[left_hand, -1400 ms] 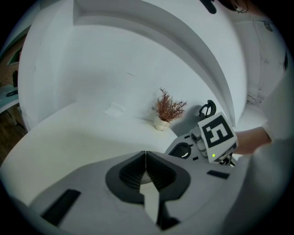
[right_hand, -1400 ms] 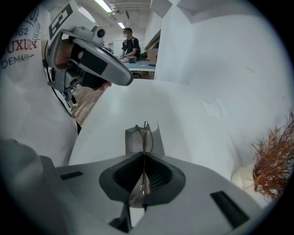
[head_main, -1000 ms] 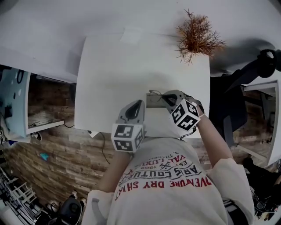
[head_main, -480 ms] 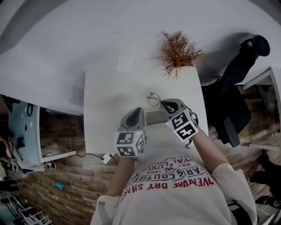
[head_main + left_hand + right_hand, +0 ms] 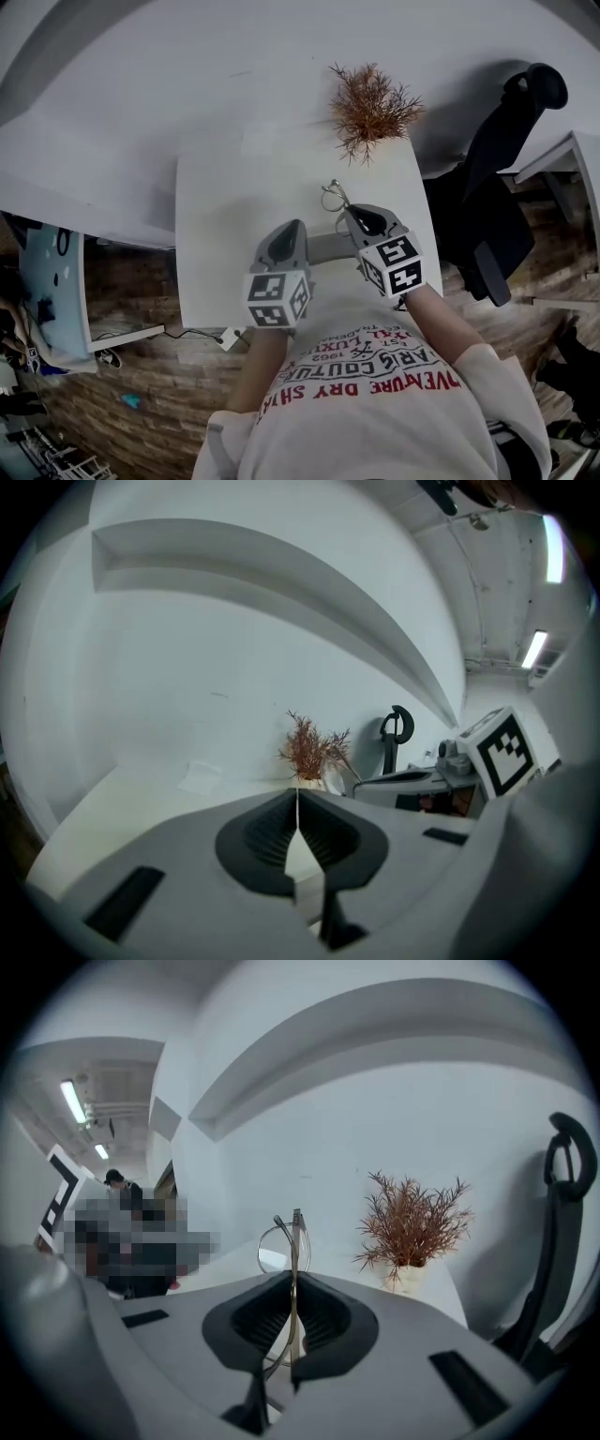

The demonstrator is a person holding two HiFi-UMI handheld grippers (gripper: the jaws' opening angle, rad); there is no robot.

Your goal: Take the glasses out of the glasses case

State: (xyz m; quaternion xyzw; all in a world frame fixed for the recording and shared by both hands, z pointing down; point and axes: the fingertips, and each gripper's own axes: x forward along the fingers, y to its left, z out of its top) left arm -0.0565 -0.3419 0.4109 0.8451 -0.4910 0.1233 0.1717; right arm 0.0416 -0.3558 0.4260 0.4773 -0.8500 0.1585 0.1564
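Thin wire-framed glasses [image 5: 330, 196] hang above the white table [image 5: 230, 220], clear of the case. My right gripper [image 5: 349, 214] is shut on them. In the right gripper view a thin metal arm of the glasses [image 5: 279, 1246] runs between the pads and one round lens stands beyond the tips. The grey glasses case [image 5: 325, 248] lies between the two grippers. My left gripper [image 5: 292, 228] is shut at its left end. In the left gripper view its jaws [image 5: 297, 803] pinch a thin pale edge.
A dried reddish plant [image 5: 368, 103] in a small white pot stands at the table's far edge. A black office chair [image 5: 497, 159] is at the right, off the table. A pale paper patch [image 5: 258, 141] lies on the far left of the table.
Both grippers have risen. The right one has rolled, and the glasses it holds have moved up and away from the case. The case has stayed with the left gripper.
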